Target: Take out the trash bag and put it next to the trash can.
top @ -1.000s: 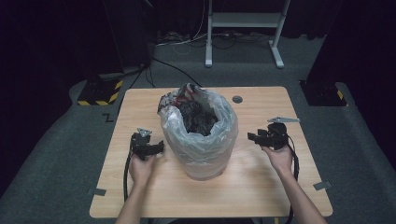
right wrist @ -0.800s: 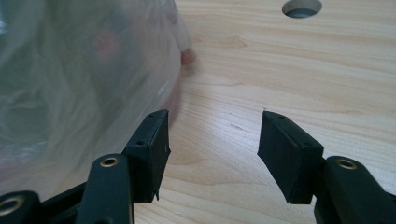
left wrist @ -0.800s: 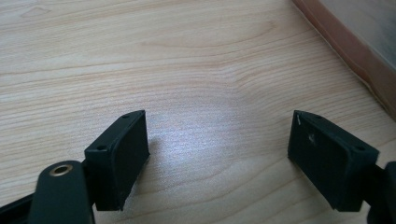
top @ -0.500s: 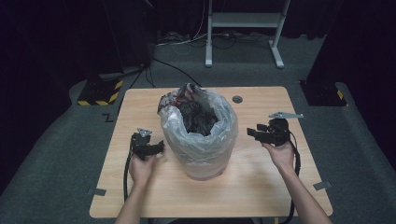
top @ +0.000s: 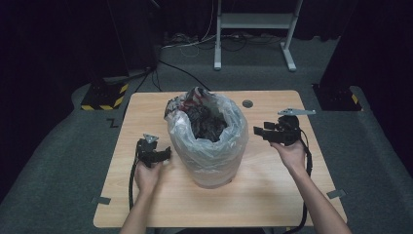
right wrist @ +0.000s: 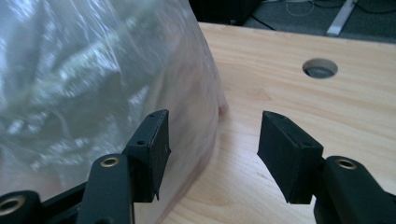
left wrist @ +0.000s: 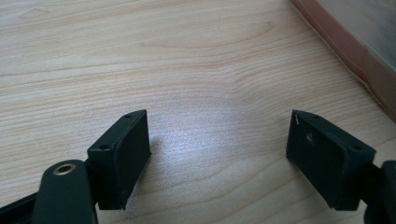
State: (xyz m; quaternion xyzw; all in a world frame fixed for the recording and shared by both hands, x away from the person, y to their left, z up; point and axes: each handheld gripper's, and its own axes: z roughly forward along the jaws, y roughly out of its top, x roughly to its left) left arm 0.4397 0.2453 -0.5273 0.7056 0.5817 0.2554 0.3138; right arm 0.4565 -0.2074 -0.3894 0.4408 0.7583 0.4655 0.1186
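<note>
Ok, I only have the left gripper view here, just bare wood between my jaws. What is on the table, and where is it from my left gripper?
Observer: A bin lined with a clear plastic bag stands mid-table, just right of the left gripper.
Operator: Is anything in it?
Observer: Yes, dark crumpled stuff fills the top.
Operator: And the right gripper?
Observer: The right gripper hangs open beside the bag's rim, nothing between its jaws.
</note>
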